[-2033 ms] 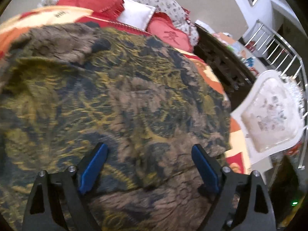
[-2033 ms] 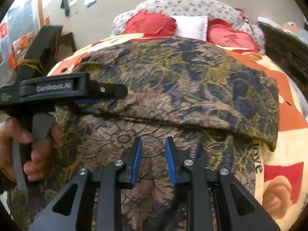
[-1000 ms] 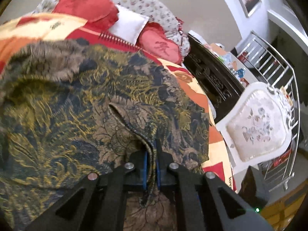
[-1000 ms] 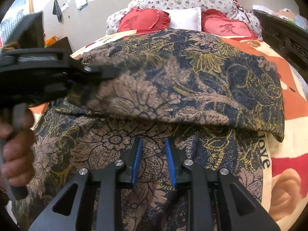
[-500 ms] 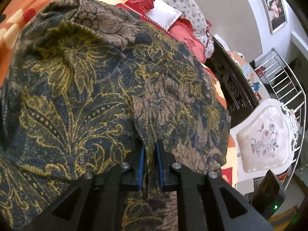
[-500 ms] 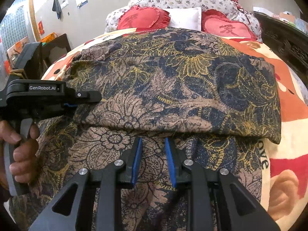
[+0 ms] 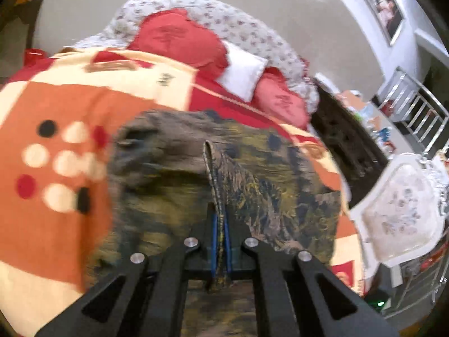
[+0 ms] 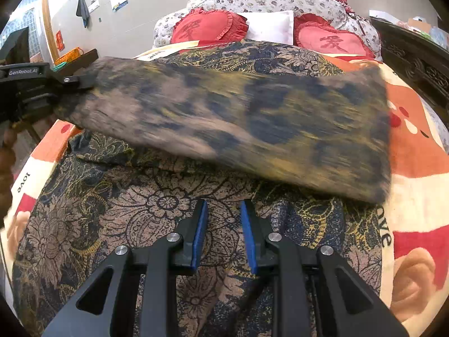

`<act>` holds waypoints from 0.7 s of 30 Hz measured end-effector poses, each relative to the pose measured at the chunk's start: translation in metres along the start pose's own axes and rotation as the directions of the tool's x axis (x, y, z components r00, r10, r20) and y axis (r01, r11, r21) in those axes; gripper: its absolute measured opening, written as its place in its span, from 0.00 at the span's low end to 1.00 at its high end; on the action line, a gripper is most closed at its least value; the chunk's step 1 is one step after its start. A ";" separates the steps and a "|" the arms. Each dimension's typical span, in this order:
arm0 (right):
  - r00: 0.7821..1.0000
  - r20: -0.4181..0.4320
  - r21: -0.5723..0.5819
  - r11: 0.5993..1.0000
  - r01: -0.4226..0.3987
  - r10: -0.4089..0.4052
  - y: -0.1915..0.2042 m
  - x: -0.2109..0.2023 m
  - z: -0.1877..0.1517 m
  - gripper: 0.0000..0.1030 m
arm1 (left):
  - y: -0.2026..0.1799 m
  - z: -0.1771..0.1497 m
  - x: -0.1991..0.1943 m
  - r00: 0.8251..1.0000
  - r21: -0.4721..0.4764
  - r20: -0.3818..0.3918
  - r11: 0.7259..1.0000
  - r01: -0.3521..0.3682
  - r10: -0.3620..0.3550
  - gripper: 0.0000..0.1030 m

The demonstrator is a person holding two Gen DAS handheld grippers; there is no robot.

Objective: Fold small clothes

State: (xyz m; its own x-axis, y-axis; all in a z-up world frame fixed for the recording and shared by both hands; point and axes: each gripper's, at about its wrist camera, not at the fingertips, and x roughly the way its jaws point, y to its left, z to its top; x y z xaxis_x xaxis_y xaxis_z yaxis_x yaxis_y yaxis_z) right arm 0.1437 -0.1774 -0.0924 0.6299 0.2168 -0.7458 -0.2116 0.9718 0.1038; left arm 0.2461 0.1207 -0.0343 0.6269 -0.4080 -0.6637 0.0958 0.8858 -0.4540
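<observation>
A dark floral garment in navy, gold and brown (image 8: 140, 205) lies spread on the bed. My left gripper (image 7: 220, 241) has its jaws closing tight on a fold of the garment's edge (image 7: 216, 185), which stands up between the blue pads. In the right wrist view the left gripper (image 8: 89, 80) is at the far left and holds the garment's upper layer (image 8: 252, 118) off the bed, blurred by motion. My right gripper (image 8: 223, 230) hovers low over the near part of the garment, pads apart, with flat cloth showing behind the gap.
The orange, cream and red bedspread (image 8: 415, 146) shows around the garment. Red heart pillows (image 8: 207, 26) and a white pillow (image 8: 269, 26) sit at the headboard. A dark carved cabinet (image 7: 345, 146) and a white chair (image 7: 401, 210) stand beside the bed. A hand (image 8: 7, 163) grips the left tool.
The left gripper has pulled its pinched fold up and away to the left, lifting the upper layer and uncovering bedspread. The right gripper has kept still.
</observation>
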 end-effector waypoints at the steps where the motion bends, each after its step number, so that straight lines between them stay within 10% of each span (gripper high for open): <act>1: 1.000 0.000 0.000 1.000 0.000 0.000 0.000 0.000 0.000 0.25 | 0.010 0.001 0.001 1.000 -0.001 -0.018 1.000 -0.020 0.020 0.04; 14: 0.999 -0.035 0.008 1.000 -0.027 0.027 0.000 0.001 0.003 0.32 | 0.030 -0.025 0.033 0.951 0.118 -0.071 0.950 -0.291 0.300 0.13; 16: 0.995 -0.061 0.019 0.996 -0.082 0.083 -0.002 0.001 0.004 0.49 | 0.021 -0.026 0.020 0.929 0.131 -0.010 0.922 -0.365 0.370 0.25; 18: 0.985 -0.095 0.038 0.989 -0.143 0.146 -0.008 -0.007 0.006 0.49 | 0.005 -0.028 0.001 0.910 0.134 0.108 0.902 -0.412 0.400 0.66; 21: 0.990 0.031 0.049 0.989 -0.137 0.136 -0.027 -0.043 0.011 0.41 | -0.019 -0.038 -0.015 0.892 0.121 0.288 0.911 -0.395 0.349 0.86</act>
State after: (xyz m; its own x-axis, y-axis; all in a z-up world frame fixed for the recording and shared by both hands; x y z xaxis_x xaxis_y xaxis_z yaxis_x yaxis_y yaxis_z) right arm 0.1300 -0.2120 -0.0559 0.6185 0.3498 -0.7037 -0.2595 0.9362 0.2373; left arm 0.2055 0.1016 -0.0386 0.8151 0.0086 -0.5792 -0.0669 0.9946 -0.0794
